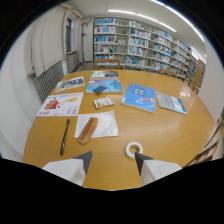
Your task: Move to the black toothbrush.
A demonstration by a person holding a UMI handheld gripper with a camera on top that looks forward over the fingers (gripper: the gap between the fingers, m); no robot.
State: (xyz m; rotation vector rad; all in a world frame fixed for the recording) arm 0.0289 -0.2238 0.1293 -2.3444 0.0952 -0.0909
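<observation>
Wooden table (165, 135), contents left to right:
- Illustrated leaflet (61, 104), at the left side.
- Black toothbrush (65, 136), lying flat on bare wood ahead and left of the left finger, well apart from it.
- Brown comb-like item (88, 130), resting on a clear plastic bag (98, 124) just right of the toothbrush.
- Hand-held gripper (113, 161), fingers spread wide, nothing between them.
- Tape roll (133, 149), just ahead of the right finger.
- Blue booklet (139, 96), farther back.
- Bookshelves (142, 45), beyond the table.
</observation>
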